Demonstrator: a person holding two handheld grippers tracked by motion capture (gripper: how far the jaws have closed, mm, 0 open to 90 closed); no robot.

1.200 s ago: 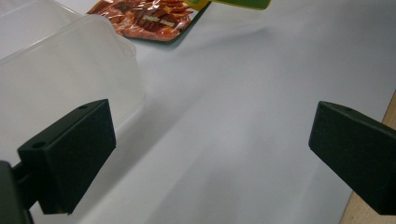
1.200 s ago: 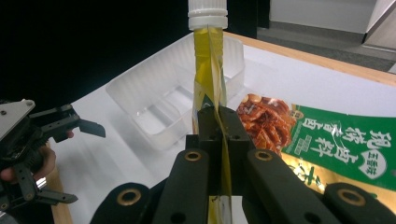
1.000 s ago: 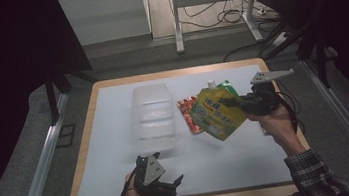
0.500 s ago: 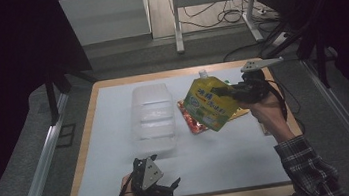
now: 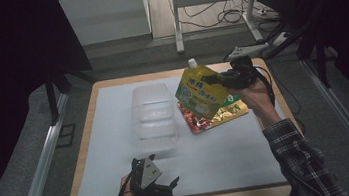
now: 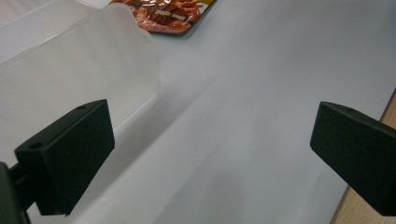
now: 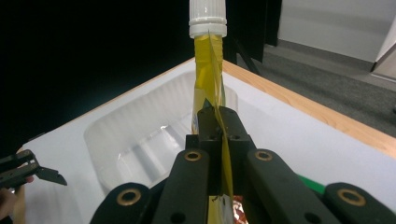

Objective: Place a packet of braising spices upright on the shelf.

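**Tongs Lift the Yellow Pouch Over the Table**

Right tongs of mine are squeezed tight on the yellow pouch. I see the thin edge of the pouch pinched between the two black jaws in the right gripper view. The pouch hangs in the air, tilted, with its white cap at the top. It is up above the white mat, just beside the clear plastic box and partly over the red snack bag.

That red snack bag lies flat on the mat, touching nothing else that I can see. It sits near the right side of the box.

I look into the clear box from both the high view and the right gripper view. It is a long tub with rounded corners and an open top. I can see its ridged bottom right through it, and I cannot make out anything lying inside.

My left tongs rest at the near edge of the table, in my hand. Their jaws stand wide apart with only the mat between them. The box wall is just beside the left jaw.
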